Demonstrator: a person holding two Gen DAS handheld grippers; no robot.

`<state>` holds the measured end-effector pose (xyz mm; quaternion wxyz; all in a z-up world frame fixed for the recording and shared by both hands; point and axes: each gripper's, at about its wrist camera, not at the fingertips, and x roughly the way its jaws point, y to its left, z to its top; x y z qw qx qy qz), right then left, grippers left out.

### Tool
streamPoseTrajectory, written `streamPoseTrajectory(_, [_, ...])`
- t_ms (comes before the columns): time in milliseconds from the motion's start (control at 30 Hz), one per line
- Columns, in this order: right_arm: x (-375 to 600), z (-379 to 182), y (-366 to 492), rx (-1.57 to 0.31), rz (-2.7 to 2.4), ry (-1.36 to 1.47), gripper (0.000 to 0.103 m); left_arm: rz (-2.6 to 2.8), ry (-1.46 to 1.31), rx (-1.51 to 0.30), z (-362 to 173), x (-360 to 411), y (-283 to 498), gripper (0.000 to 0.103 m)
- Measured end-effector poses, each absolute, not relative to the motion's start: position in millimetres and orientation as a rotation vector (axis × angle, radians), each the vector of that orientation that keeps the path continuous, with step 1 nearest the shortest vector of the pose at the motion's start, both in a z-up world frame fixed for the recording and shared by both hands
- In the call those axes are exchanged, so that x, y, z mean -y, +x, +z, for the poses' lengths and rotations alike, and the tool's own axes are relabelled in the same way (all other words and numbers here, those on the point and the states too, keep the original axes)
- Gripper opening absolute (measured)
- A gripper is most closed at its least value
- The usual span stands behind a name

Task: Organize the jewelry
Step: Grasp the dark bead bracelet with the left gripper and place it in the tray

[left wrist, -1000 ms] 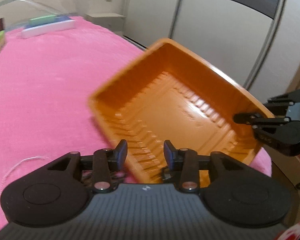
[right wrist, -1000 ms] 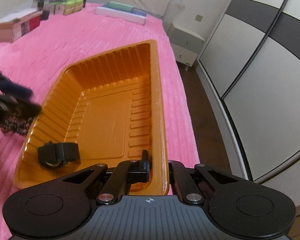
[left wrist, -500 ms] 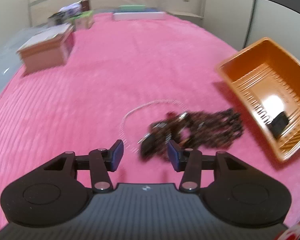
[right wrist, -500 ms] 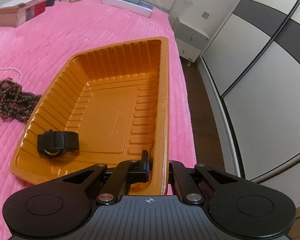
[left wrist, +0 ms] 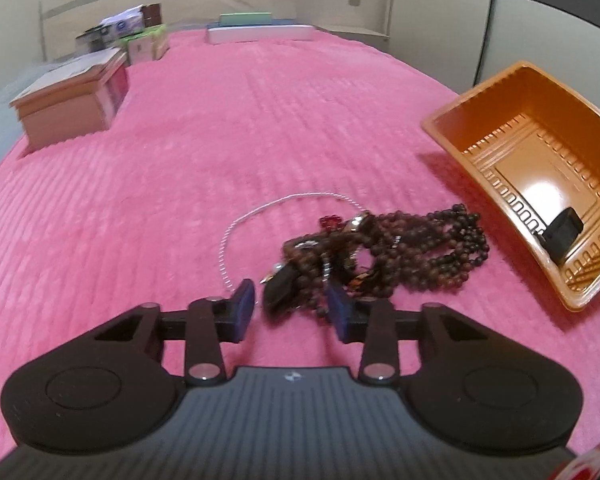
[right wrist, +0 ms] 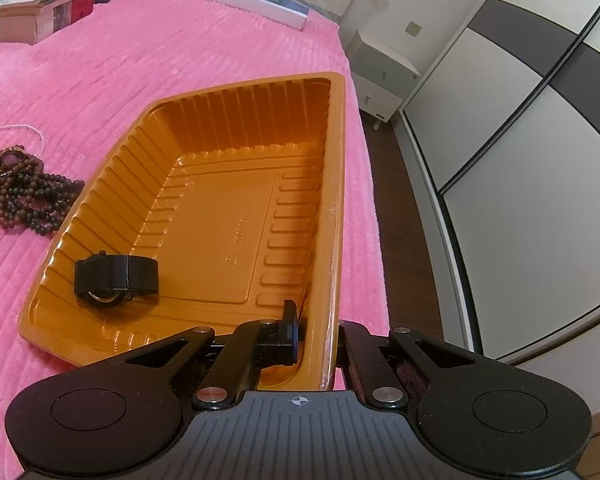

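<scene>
Left gripper has swung away from the orange tray and dropped over the tangle of dark bead necklaces; its jaws are closing around the near end of the heap, pads not yet pressing. That looks like the next piece being picked for the tray, where a black watch already lies at the near left corner. A thin silver chain loops just left of the beads. Right gripper stays pinched on the tray's near right wall, steadying it. All of this lies on a pink ribbed bedspread, with a wooden box far left and wardrobe doors on the right.
</scene>
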<state>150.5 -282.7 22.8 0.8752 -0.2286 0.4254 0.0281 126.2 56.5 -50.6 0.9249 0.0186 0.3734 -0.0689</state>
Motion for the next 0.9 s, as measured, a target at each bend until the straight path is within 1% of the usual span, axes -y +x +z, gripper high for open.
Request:
streamPoseTrajectory(100, [283.7, 22.9, 152.3, -0.889, 0.059, -0.479, 0.003, -0.15, 0.091, -0.754, -54.9, -46.5, 133.6, 0.031])
streamPoseTrajectory(167, [284.4, 23.2, 153.1, -0.891, 0.059, -0.478, 0.003, -0.148, 0.13, -0.752, -58.0, -41.0, 139.0, 0.028])
streamPoseTrajectory(267, [285.1, 22.8, 153.5, -0.891, 0.058, -0.477, 0.004, -0.156, 0.172, -0.752, -59.9, -34.9, 142.2, 0.015])
streamPoseTrajectory(300, [285.0, 23.0, 153.4, -0.891, 0.058, -0.478, 0.004, -0.167, 0.177, -0.756, -59.0, -34.1, 142.7, 0.008])
streamPoseTrajectory(333, [285.1, 23.0, 153.6, -0.891, 0.058, -0.478, 0.004, -0.174, 0.181, -0.762, -57.6, -33.0, 142.0, 0.006])
streamPoseTrajectory(533, [285.5, 22.4, 153.7, -0.889, 0.056, -0.475, 0.004, -0.172, 0.196, -0.753, -41.1, -35.9, 131.2, 0.006])
streamPoseTrajectory(733, [285.2, 22.2, 153.5, -0.886, 0.054, -0.473, 0.004, -0.209, 0.183, -0.701, -7.3, -33.0, 123.7, 0.006])
streamPoseTrajectory(900, [285.3, 22.0, 153.4, -0.884, 0.055, -0.469, 0.004, -0.27, 0.179, -0.662, 16.5, -14.1, 123.8, 0.006])
